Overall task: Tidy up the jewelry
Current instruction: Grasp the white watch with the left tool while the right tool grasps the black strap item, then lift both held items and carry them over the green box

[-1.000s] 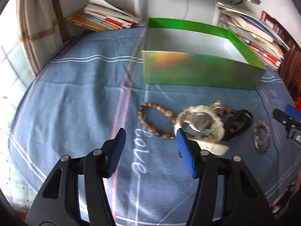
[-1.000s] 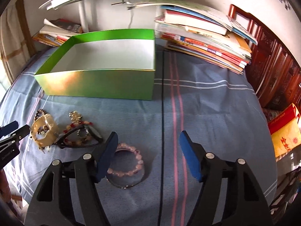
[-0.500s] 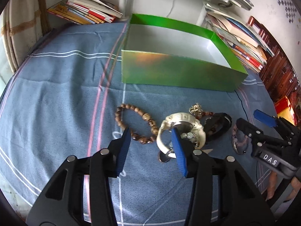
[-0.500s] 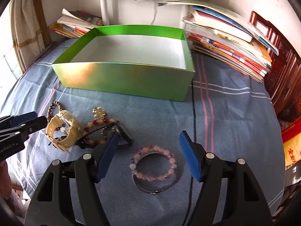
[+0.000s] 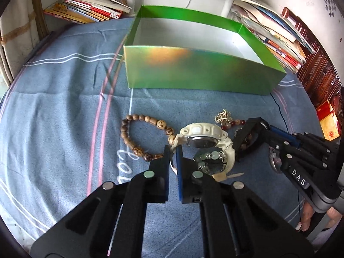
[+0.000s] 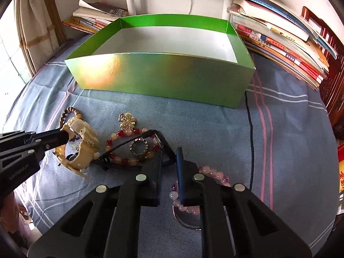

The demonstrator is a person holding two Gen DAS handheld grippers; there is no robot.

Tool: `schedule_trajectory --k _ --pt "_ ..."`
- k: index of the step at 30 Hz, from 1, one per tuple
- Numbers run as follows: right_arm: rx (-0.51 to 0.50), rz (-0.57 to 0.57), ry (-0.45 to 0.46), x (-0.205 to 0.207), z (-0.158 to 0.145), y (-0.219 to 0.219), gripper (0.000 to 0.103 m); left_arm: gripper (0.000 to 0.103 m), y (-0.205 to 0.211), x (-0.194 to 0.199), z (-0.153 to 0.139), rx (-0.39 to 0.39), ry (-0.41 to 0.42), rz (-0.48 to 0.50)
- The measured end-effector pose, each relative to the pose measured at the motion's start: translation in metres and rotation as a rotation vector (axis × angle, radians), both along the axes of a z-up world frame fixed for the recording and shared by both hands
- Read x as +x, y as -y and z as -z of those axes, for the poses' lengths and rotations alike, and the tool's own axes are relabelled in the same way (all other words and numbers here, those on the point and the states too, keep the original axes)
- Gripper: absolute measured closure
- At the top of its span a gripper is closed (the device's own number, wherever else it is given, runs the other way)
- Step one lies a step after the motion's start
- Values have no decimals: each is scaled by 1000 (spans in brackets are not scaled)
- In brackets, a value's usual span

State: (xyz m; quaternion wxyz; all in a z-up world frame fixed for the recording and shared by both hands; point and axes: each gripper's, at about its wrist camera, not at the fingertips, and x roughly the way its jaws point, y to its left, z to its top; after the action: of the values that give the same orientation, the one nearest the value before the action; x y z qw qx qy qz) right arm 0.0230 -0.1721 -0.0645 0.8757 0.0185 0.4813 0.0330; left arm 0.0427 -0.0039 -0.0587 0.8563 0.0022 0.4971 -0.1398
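Green and glossy, the open box (image 6: 163, 79) stands on the blue striped cloth (image 5: 53, 111) toward the far edge, its pale inside bare of any jewelry. Stacks of books (image 6: 286, 40) lie beyond it at the far right corner, and a smaller pile of magazines (image 5: 90, 8) at the far left.

All the jewelry lies on the cloth in front of the box, toward the near edge. The left gripper (image 5: 173, 150) has its fingers drawn nearly together, clamped on the strap of the cream watch (image 5: 206, 135). A brown wooden bead bracelet (image 5: 139, 137) lies just left of the watch, touching it at one end. A small green bead piece (image 5: 209, 158) sits inside the watch's loop.

The right gripper (image 6: 169, 152) has its fingers close together on the rim of the black bangle (image 6: 163, 144); whether they press it firmly I cannot tell for certain, but the rim passes between them. Inside that bangle lie a red and peach bead bracelet (image 6: 120, 134) with a gold flower charm (image 6: 128, 121), and a small sparkling ring (image 6: 139, 147). A pink bead bracelet (image 6: 211, 173) with a thin metal bangle (image 6: 185, 223) lies under the right gripper, nearest the near edge.
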Motion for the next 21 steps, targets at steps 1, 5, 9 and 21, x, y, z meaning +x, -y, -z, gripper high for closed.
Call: schedule_trajectory --k 1,5,9,21 --pt "-1 3 8 -1 -2 1 91 97 -3 0 -4 -7 16 -11" --pt "-4 24 42 -3 -13 9 91 97 -21 -8 -36 -86 111 -39" --pt "-4 34 49 -3 -15 11 91 97 -32 -19 -65 -138 225 -42" --pt "-61 109 72 -3 -21 25 93 94 -24 -2 -23 15 105 -103"
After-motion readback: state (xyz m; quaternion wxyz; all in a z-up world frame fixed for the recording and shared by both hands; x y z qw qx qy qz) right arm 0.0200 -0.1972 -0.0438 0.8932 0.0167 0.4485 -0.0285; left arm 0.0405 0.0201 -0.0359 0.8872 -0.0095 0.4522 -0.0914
